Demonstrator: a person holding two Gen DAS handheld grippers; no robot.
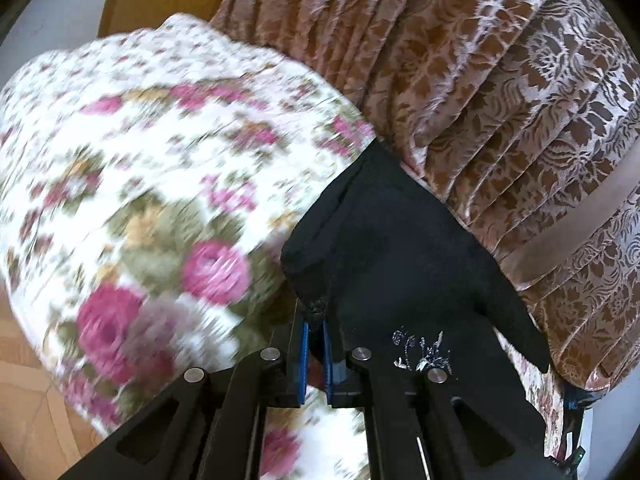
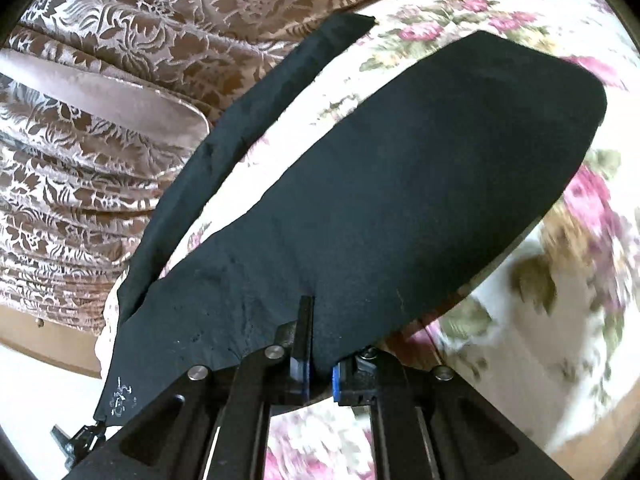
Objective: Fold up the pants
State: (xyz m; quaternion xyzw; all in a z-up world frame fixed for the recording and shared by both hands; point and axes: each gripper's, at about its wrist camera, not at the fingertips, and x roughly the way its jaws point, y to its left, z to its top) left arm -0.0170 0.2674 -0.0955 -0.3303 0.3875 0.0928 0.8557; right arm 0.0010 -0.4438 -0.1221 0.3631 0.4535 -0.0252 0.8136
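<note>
Black pants [image 2: 400, 184] lie over a floral bedspread [image 2: 460, 12]. One leg [image 2: 248, 120] stretches along the bed's left side, the other spreads wide. My right gripper [image 2: 318, 344] is shut on the pants' near edge, which is lifted off the bed. In the left wrist view the pants [image 1: 392, 248] hang across the right half, with a silver print [image 1: 420, 350] near the corner. My left gripper [image 1: 316, 332] is shut on a bunched black edge between its blue pads [image 1: 304, 344].
A brown and pink patterned curtain [image 1: 480, 80] hangs beside the bed, also in the right wrist view [image 2: 120, 100]. The floral bedspread [image 1: 140, 160] fills the left wrist view's left side. Wooden floor [image 1: 28, 380] shows at lower left. A wooden board [image 2: 48, 340] runs below the curtain.
</note>
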